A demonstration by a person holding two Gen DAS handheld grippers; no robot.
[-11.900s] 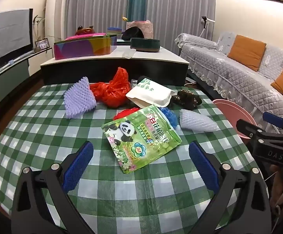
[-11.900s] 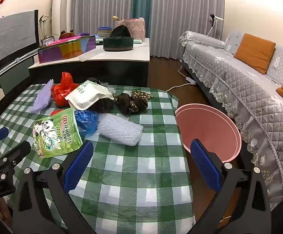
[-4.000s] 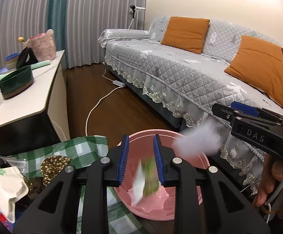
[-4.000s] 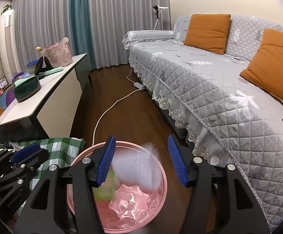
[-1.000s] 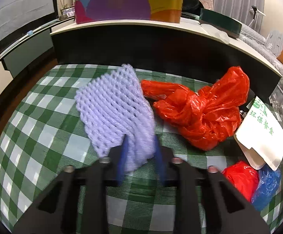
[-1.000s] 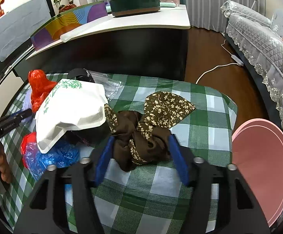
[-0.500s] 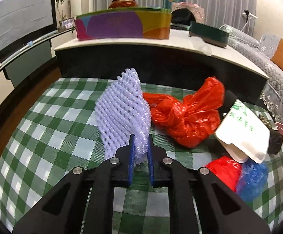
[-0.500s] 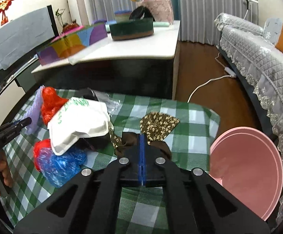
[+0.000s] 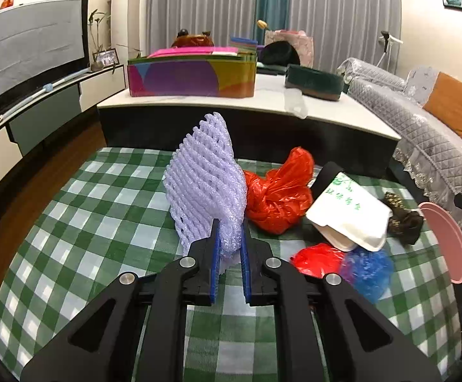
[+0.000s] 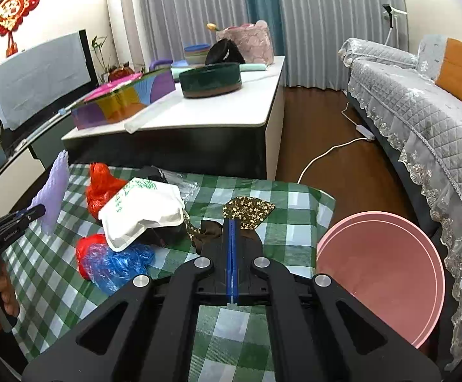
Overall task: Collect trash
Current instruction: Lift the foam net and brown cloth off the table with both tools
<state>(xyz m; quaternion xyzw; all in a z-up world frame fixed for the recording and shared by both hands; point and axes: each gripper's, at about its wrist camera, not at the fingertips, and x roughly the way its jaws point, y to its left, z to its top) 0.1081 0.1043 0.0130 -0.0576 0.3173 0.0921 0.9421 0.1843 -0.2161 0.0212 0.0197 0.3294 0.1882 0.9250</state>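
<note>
My left gripper (image 9: 230, 232) is shut on the lower edge of a lilac foam fruit net (image 9: 205, 184), which stands upright above the green checked tablecloth (image 9: 103, 222). The right wrist view shows the same net (image 10: 54, 191) at the far left. My right gripper (image 10: 232, 222) is shut on a brown floral cloth (image 10: 248, 208), pinched at the tips with a flap sticking up beyond them. A pink bin (image 10: 377, 273) stands on the floor just right of the table. A red plastic bag (image 9: 278, 197), a white foam food box (image 9: 349, 219) and a blue bag (image 9: 366, 270) lie on the table.
A small red bag (image 9: 317, 259) lies beside the blue one. Behind the table stands a white-topped cabinet (image 9: 263, 105) with a colourful box and a dark green bowl. A grey quilted sofa (image 10: 422, 121) runs along the right, and a white cable (image 10: 326, 156) crosses the wooden floor.
The right jaws went from open around the brown cloth to shut on it. Both grippers rose and drew back. The foam net came up off the table and now stands upright.
</note>
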